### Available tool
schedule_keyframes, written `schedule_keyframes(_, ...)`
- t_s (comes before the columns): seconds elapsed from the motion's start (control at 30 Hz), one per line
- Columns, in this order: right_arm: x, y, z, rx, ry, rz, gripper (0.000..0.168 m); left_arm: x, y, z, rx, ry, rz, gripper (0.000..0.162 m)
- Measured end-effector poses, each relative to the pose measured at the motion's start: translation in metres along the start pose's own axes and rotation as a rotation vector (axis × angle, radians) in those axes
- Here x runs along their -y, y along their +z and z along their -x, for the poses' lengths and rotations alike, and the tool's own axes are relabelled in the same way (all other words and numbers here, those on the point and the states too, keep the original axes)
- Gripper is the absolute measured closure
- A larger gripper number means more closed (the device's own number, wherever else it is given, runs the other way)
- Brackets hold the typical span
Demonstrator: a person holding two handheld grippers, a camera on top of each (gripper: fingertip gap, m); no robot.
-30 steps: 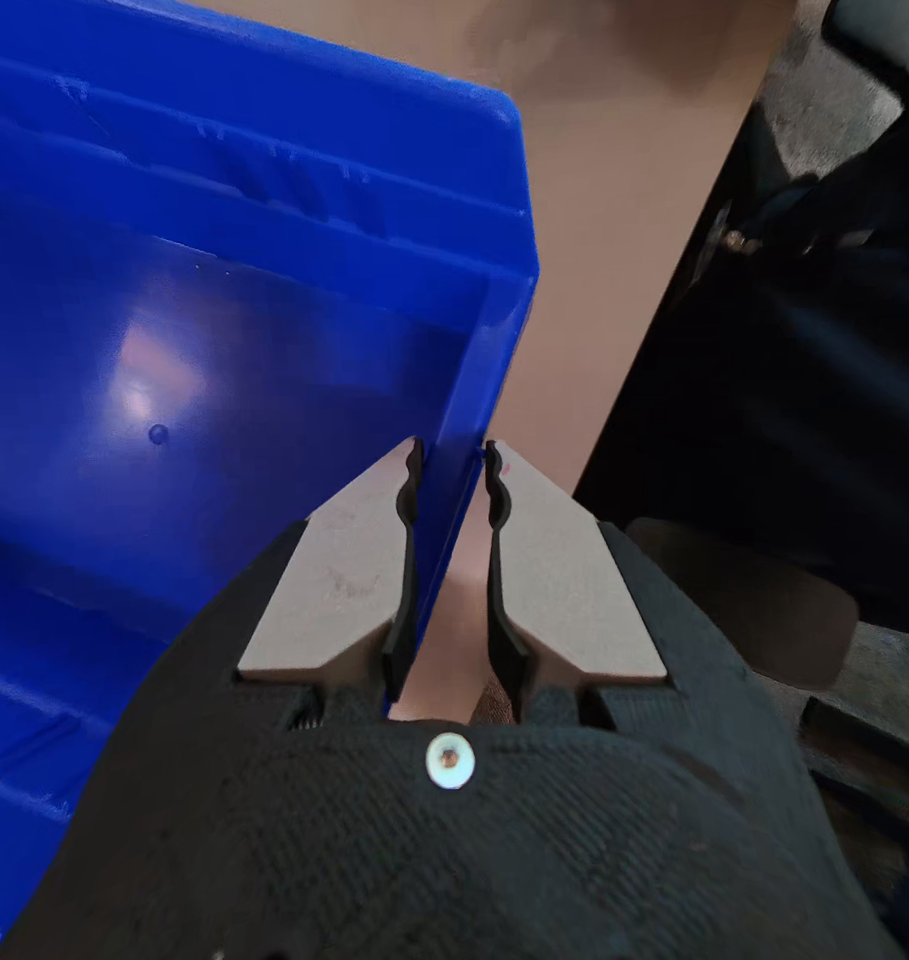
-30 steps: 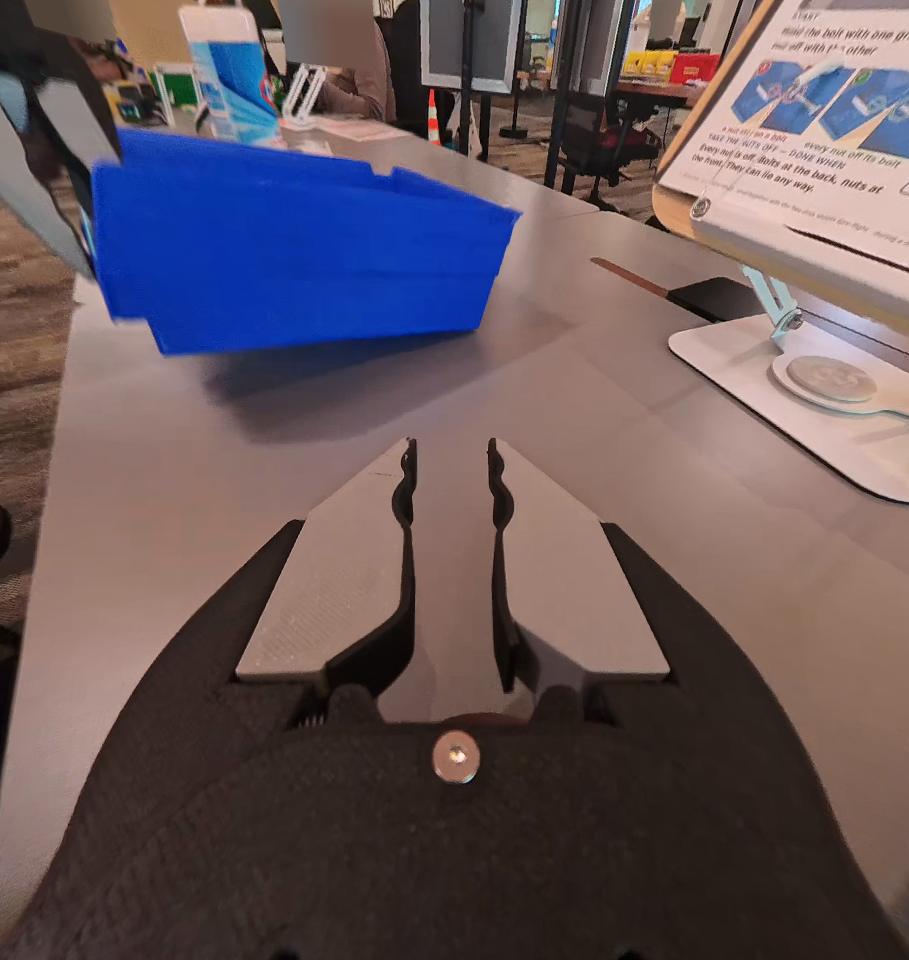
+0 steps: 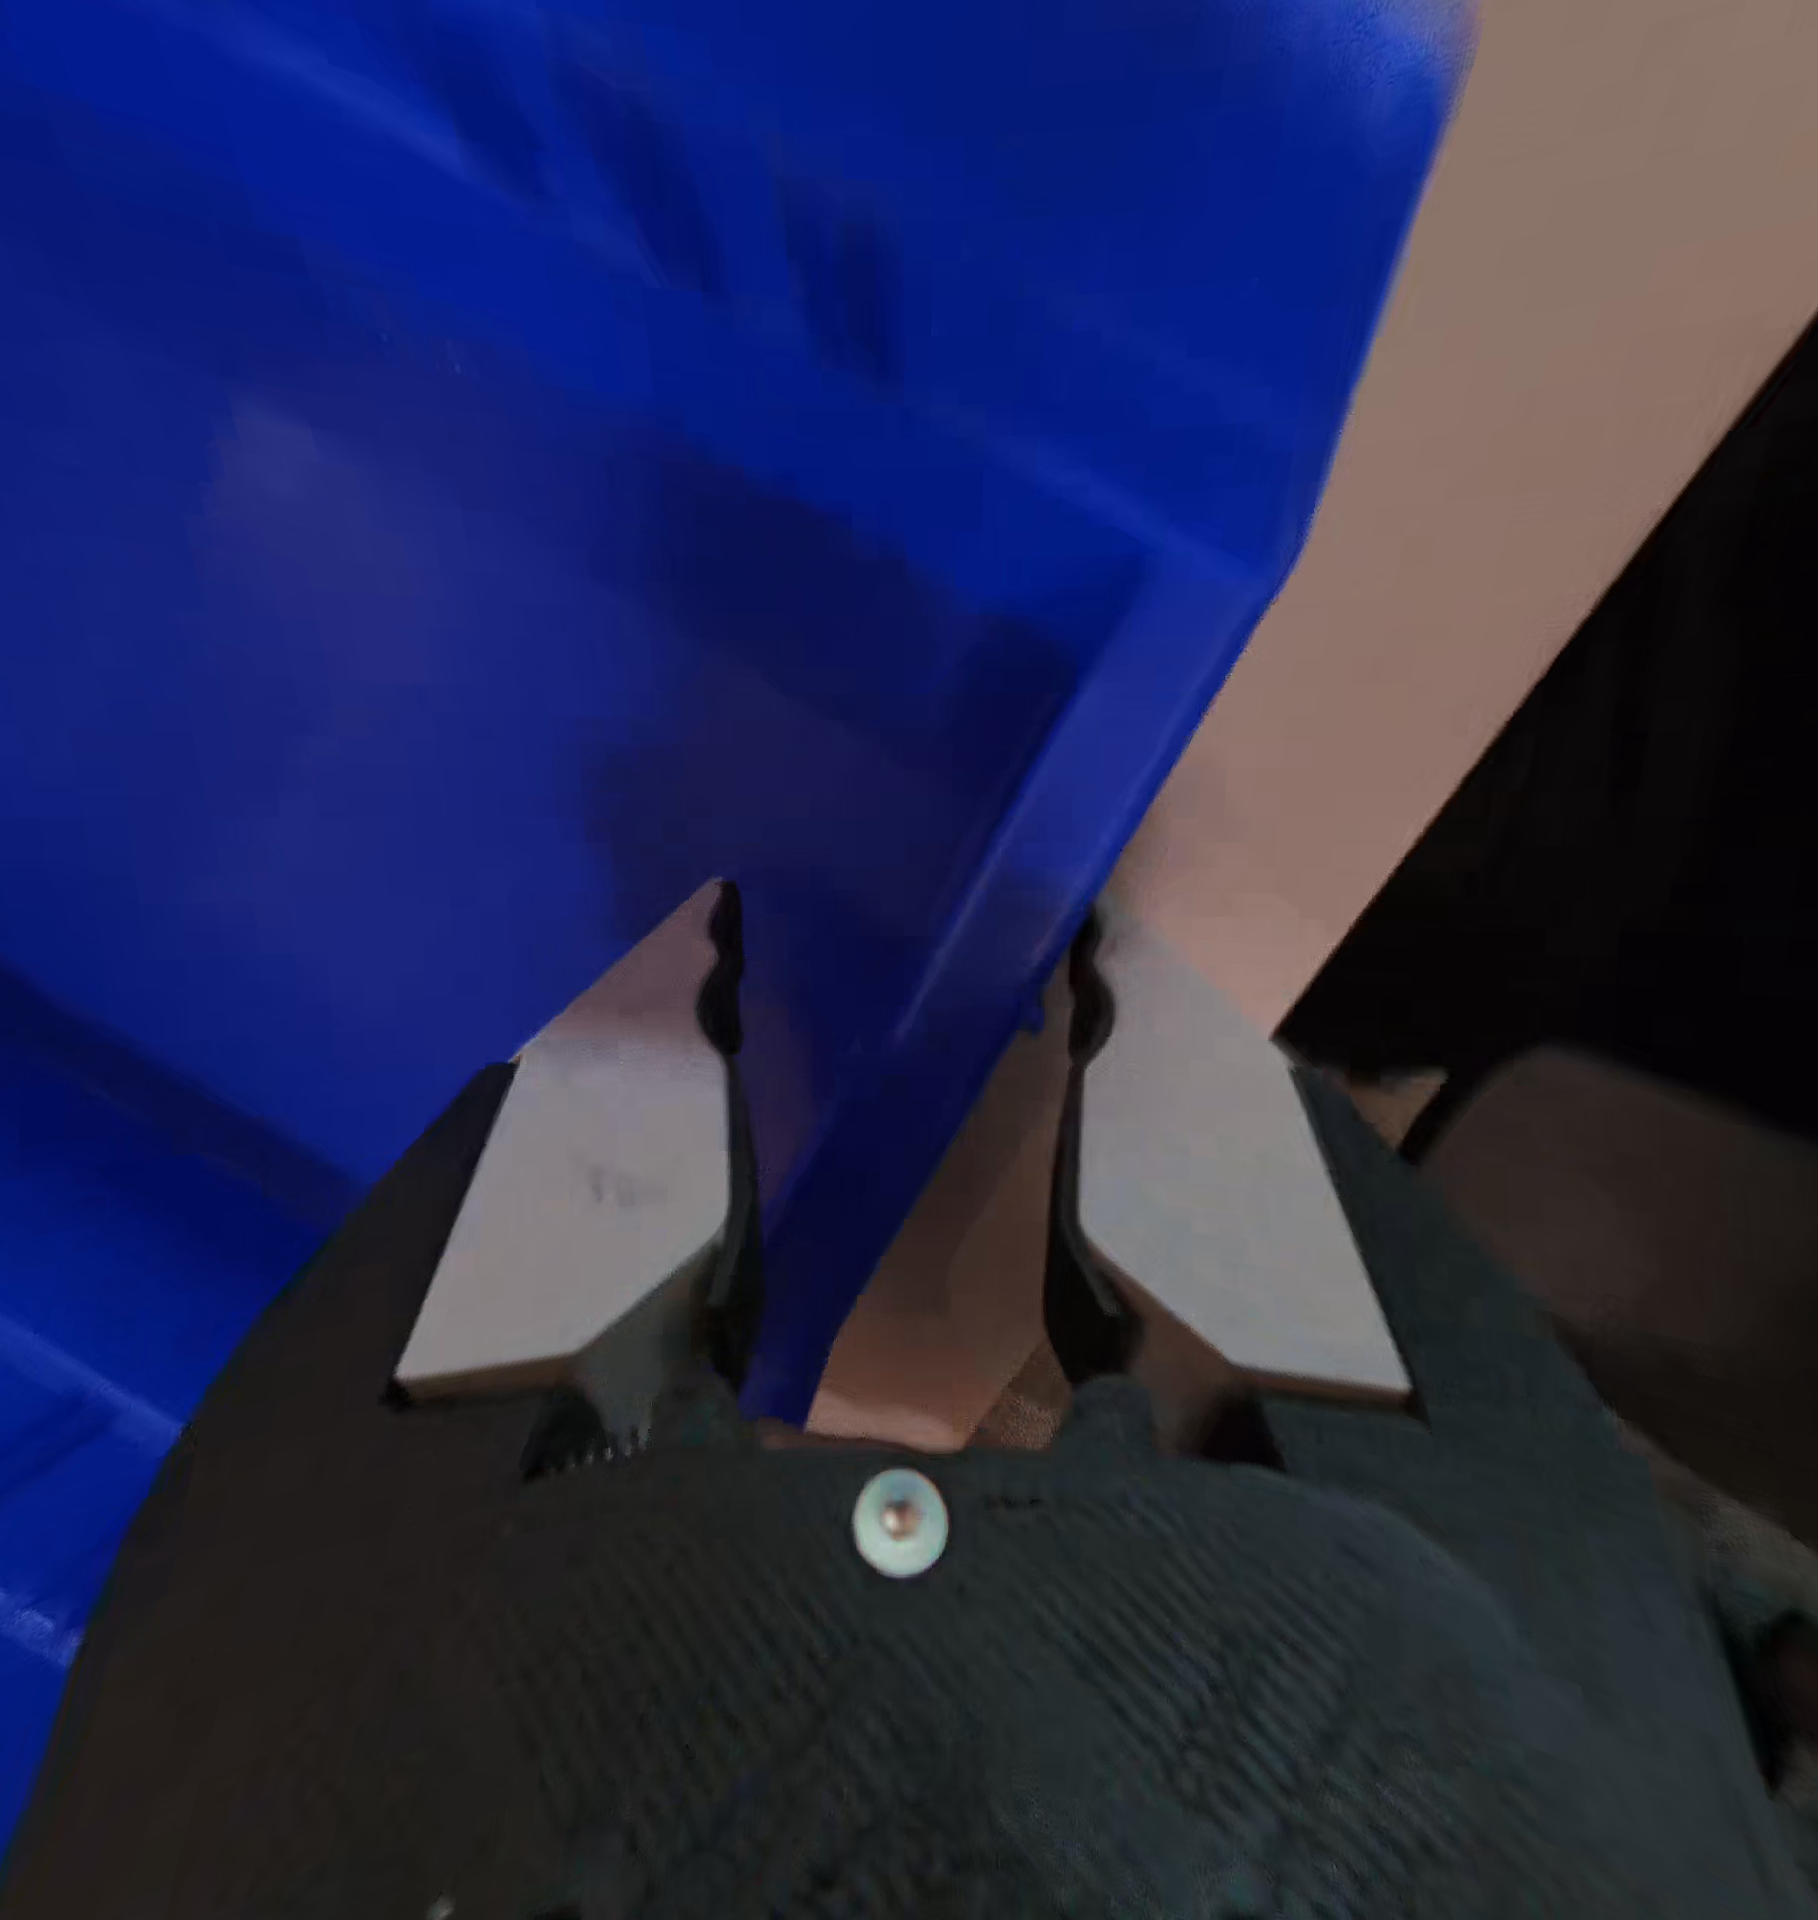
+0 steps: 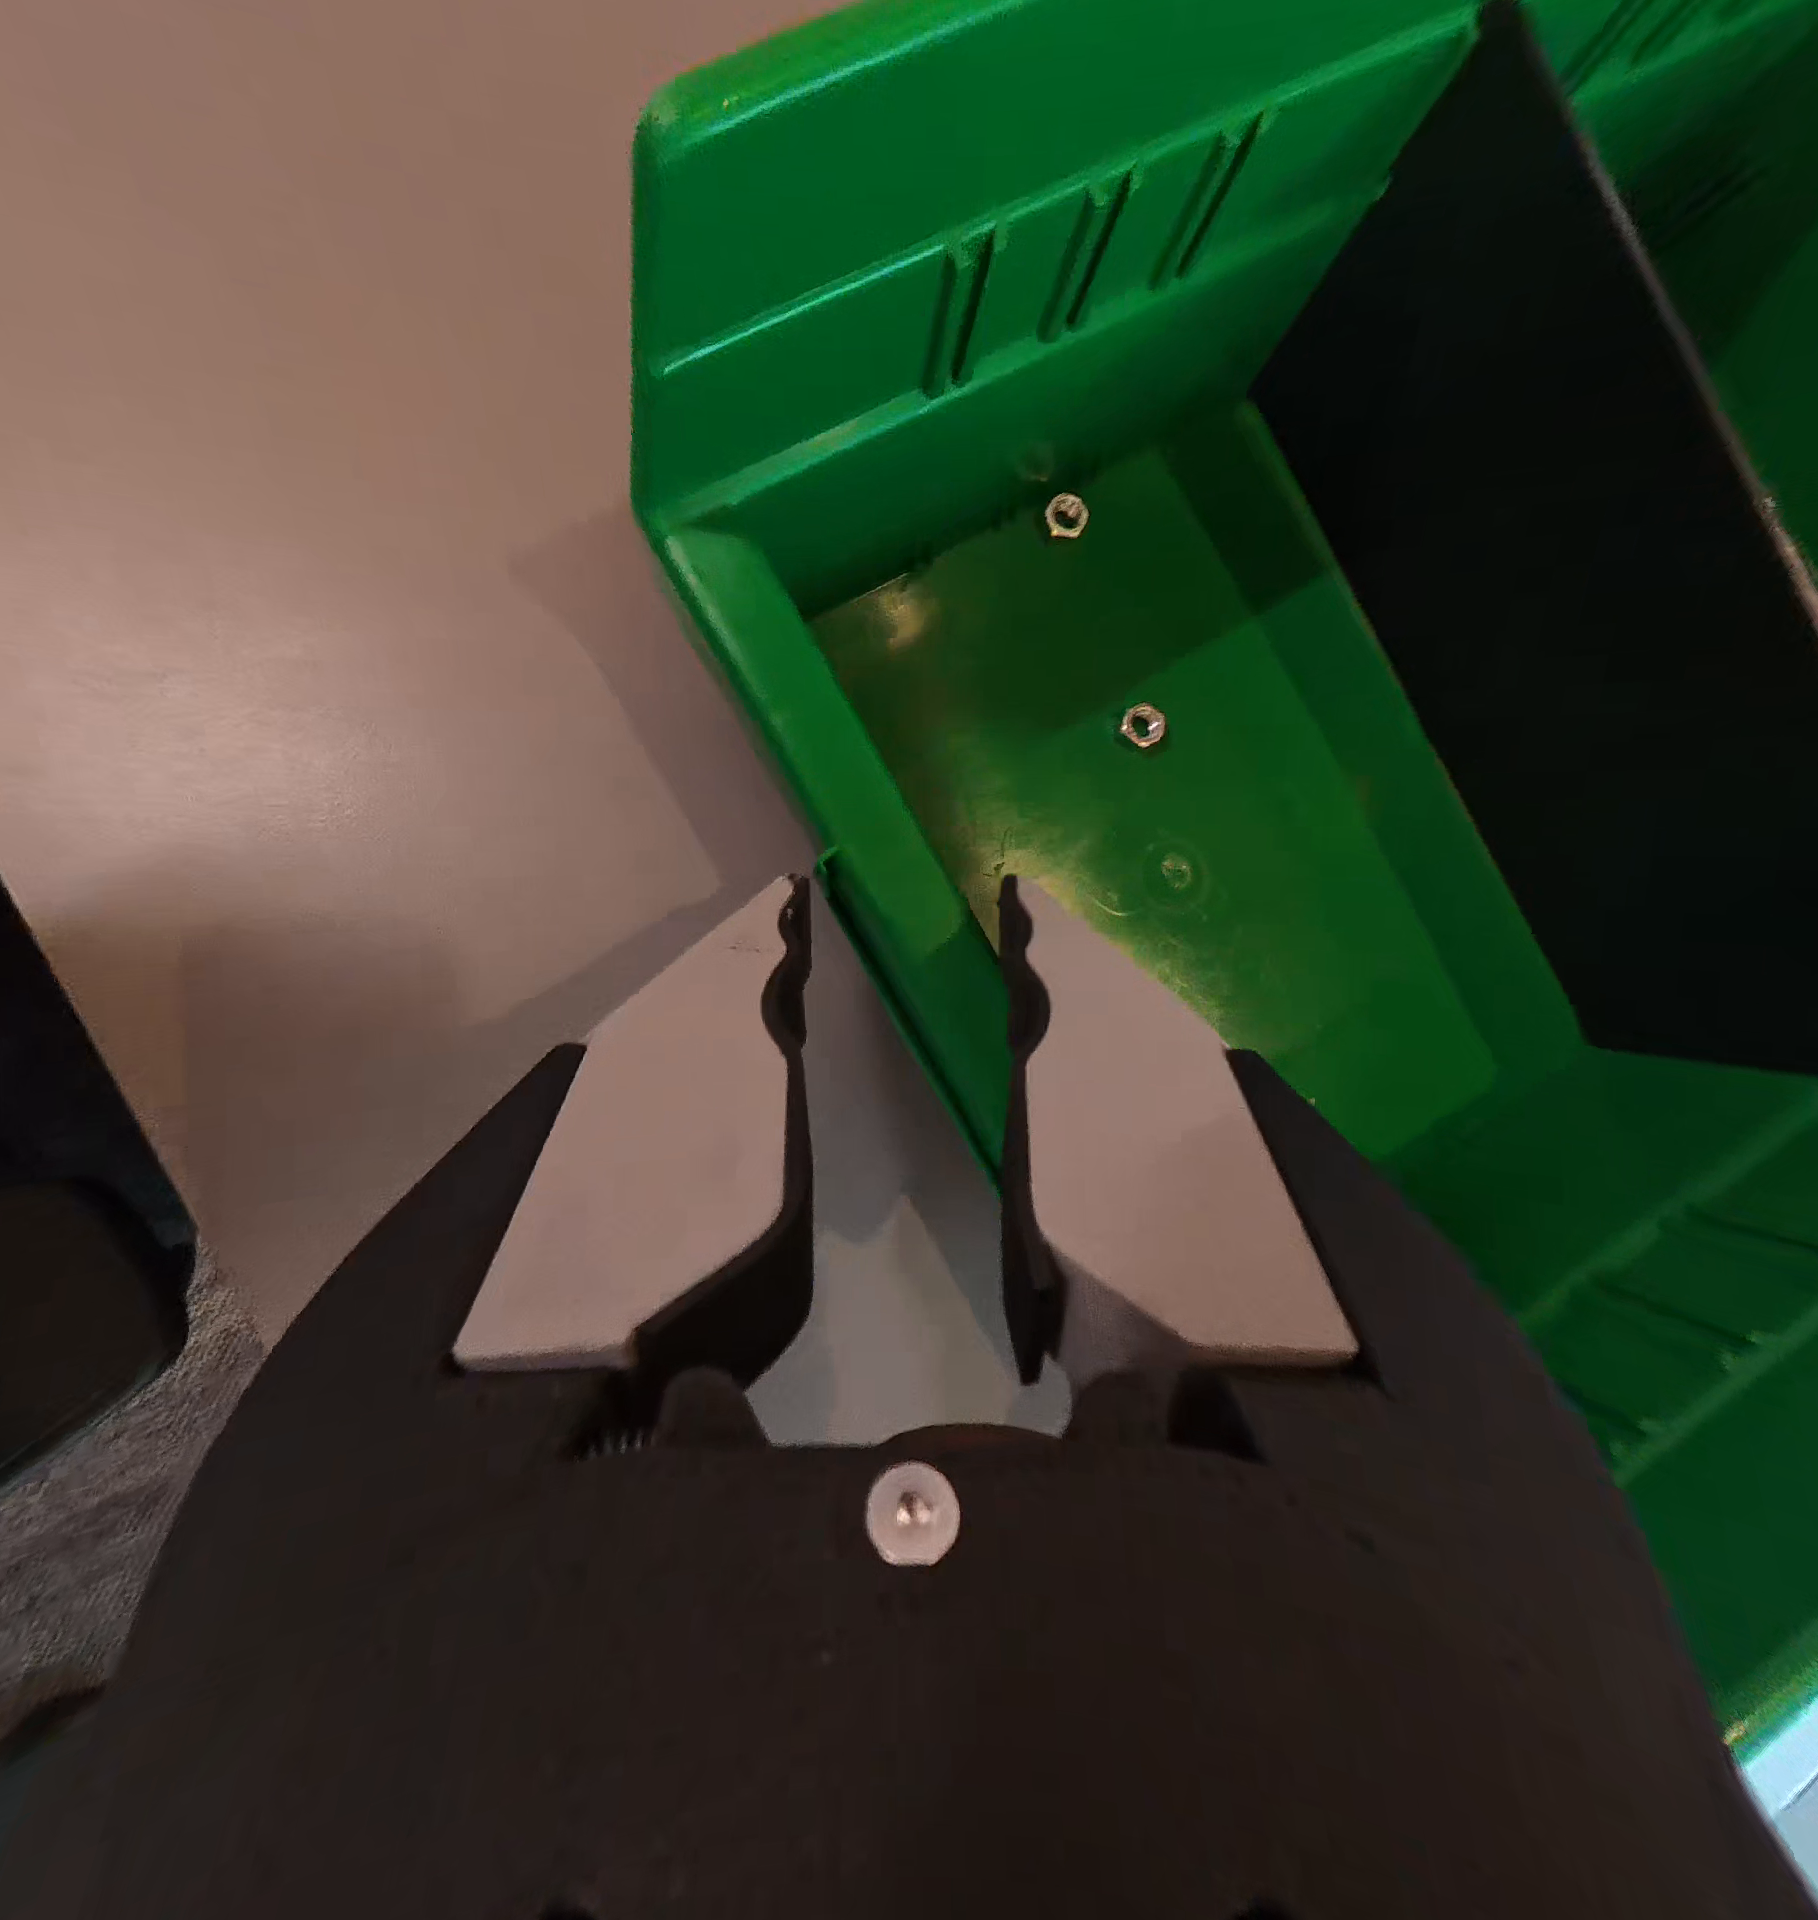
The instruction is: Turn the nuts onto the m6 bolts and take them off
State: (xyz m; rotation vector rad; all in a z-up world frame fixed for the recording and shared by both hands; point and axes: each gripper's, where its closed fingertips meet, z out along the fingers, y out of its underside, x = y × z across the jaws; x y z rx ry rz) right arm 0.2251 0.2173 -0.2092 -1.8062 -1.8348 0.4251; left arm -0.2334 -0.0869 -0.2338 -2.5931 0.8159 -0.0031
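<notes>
left gripper (image 3: 900,940): jaws apart, astride the side wall of the blue bin (image 3: 572,520), near the bench (image 3: 1507,520) edge.
right gripper (image 4: 903,925): jaws apart, astride the green bin (image 4: 884,312) wall at its near corner.
nuts: two, (image 4: 1067,515) and (image 4: 1143,725), flat on the green bin floor, holes facing up.
bolts: unseen.
</notes>
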Motion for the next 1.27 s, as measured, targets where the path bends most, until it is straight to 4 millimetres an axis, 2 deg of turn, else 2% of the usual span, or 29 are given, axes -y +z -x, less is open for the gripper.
schedule_keyframes(0.13, 0.003, 0.003, 0.003, 0.005, -0.067, 0.032, 0.139, 0.012, 0.002, -0.003, 0.003, 0.103, 0.006, 0.128)
schedule_keyframes(0.17, 0.008, 0.005, 0.006, 0.012, -0.085, 0.014, 0.140, 0.017, 0.001, -0.002, 0.034, 0.136, 0.010, 0.137)
schedule_keyframes(0.23, 0.016, 0.010, 0.012, 0.009, -0.121, -0.001, 0.142, 0.029, -0.002, 0.003, 0.059, 0.084, 0.001, 0.139)
schedule_keyframes(0.33, 0.034, 0.020, 0.025, 0.004, -0.155, -0.011, 0.144, 0.036, -0.013, 0.011, 0.077, 0.074, -0.021, 0.139)
schedule_keyframes(0.47, 0.066, 0.033, 0.048, -0.055, -0.238, 0.024, 0.146, 0.047, -0.032, 0.010, 0.105, 0.098, -0.036, 0.138)
schedule_keyframes(0.57, 0.103, 0.043, 0.079, -0.046, -0.276, 0.009, 0.146, 0.061, -0.055, 0.016, 0.198, 0.153, -0.063, 0.138)
schedule_keyframes(0.67, 0.145, 0.057, 0.118, -0.039, -0.346, -0.035, 0.146, 0.077, -0.080, 0.018, 0.250, 0.192, -0.108, 0.137)
schedule_keyframes(0.73, 0.169, 0.073, 0.147, -0.020, -0.403, -0.037, 0.145, 0.087, -0.098, 0.017, 0.281, 0.241, -0.116, 0.136)
schedule_keyframes(0.83, 0.206, 0.103, 0.187, 0.004, -0.485, -0.058, 0.145, 0.114, -0.129, 0.014, 0.328, 0.295, -0.151, 0.136)
schedule_keyframes(0.97, 0.262, 0.140, 0.226, 0.038, -0.538, -0.102, 0.145, 0.155, -0.164, 0.007, 0.368, 0.350, -0.203, 0.136)
schedule_keyframes(1.07, 0.306, 0.167, 0.243, 0.033, -0.564, -0.129, 0.144, 0.185, -0.177, 0.000, 0.401, 0.413, -0.204, 0.136)
schedule_keyframes(1.17, 0.350, 0.193, 0.254, 0.006, -0.607, -0.156, 0.144, 0.225, -0.182, -0.015, 0.398, 0.477, -0.227, 0.135)
schedule_keyframes(1.27, 0.382, 0.200, 0.268, -0.004, -0.599, -0.231, 0.144, 0.268, -0.173, -0.042, 0.358, 0.558, -0.241, 0.136)
